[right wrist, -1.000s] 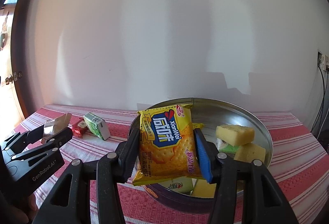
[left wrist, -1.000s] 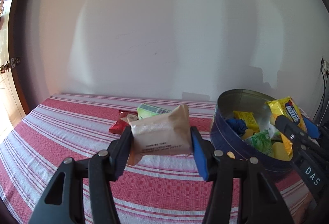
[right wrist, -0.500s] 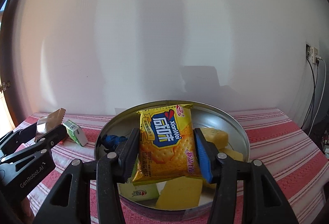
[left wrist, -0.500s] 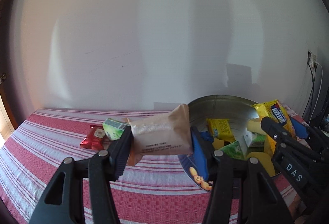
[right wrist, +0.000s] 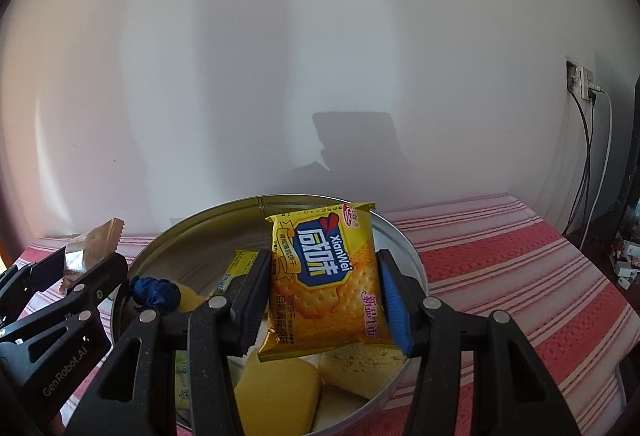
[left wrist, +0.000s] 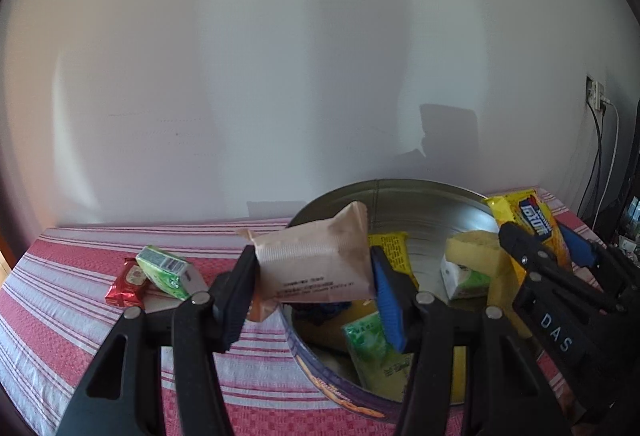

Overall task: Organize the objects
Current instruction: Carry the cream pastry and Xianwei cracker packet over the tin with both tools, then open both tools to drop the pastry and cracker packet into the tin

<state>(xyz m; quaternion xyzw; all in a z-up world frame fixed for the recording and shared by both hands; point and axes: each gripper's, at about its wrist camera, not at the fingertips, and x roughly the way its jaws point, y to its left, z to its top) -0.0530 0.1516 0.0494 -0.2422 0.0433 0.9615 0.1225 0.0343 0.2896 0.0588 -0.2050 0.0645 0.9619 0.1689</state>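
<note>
Left hand-held gripper point(left wrist: 312, 290) pinches a tan snack packet point(left wrist: 316, 260) between its black pad and its blue pad, the packet lying crosswise with printed text along its lower edge. It hangs over the near left rim of a round metal tin point(left wrist: 400, 204), partly above the striped cloth and partly above the tin's inside.

Right hand-held gripper point(right wrist: 324, 300) pinches a yellow cracker packet point(right wrist: 326, 276) upright, both pads pressed on the packet's sides, and holds it above the middle of the tin point(right wrist: 408, 252). In the left wrist view this gripper point(left wrist: 544, 248) shows at the tin's right side with the same yellow packet point(left wrist: 528, 216).

Inside the tin lie yellow sponge-like blocks point(right wrist: 280, 396), a dark blue bundle point(right wrist: 154, 290) near the left wall, a small yellow packet point(left wrist: 390, 252) leaning toward the back, a green packet point(left wrist: 372, 348) by the near wall and a white and green carton point(left wrist: 460, 278).

The tin stands on a desk covered in a red and white striped cloth point(left wrist: 80, 336). Left of the tin on the cloth lie a green box point(left wrist: 164, 270) and, touching it, a small red packet point(left wrist: 128, 282). Behind everything is a plain white wall point(left wrist: 280, 76) with a socket and cables point(right wrist: 584, 84) at the right.
</note>
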